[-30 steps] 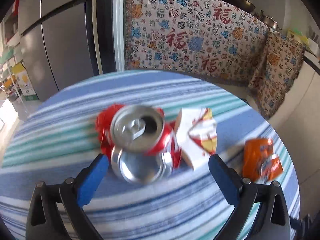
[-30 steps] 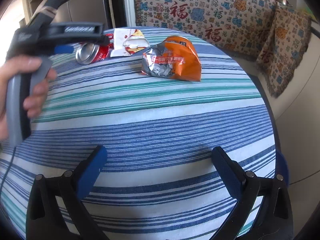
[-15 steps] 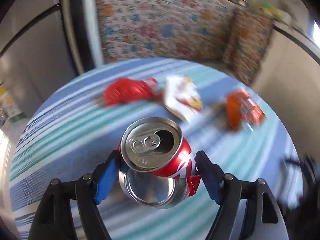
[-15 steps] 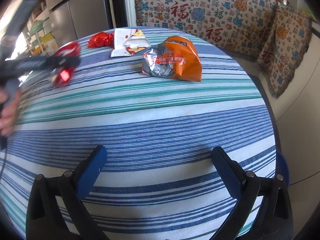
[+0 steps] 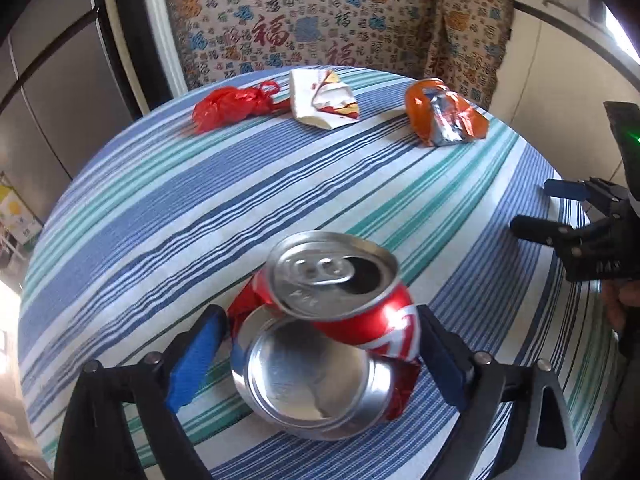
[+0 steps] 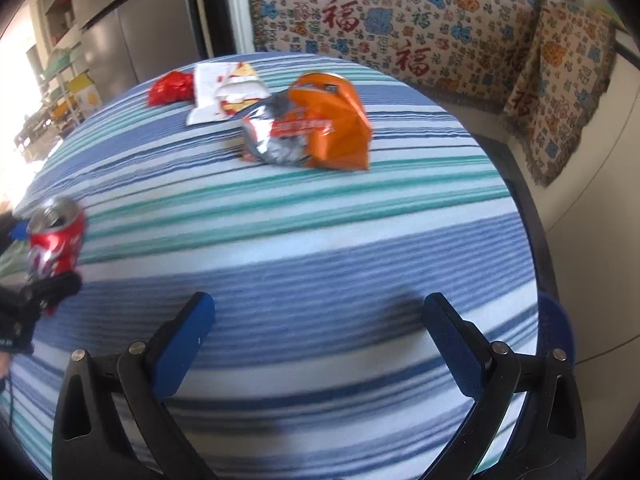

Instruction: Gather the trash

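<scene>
The left tool (image 5: pixel 320 354) has its jaws opening around the crushed red can (image 5: pixel 324 332); the can sits between the blue pads, with a narrow gap visible at the left pad, so the grip appears released or nearly so. The can is at the near left edge of the striped worktop (image 5: pixel 160 208). The right tool (image 6: pixel 320 344) is spread wide and empty over the near edge. Toward the far edge lie a red plastic bag (image 5: pixel 232 106), a white wrapper (image 5: pixel 324 100) and an orange foil bag (image 5: pixel 444 114), all apart from both tools. Risk: the dented can may tip or roll off the near edge as the pads withdraw. No brand lettering is legible; the patterned cloth (image 5: pixel 304 20) behind repeats the character 福.
</scene>
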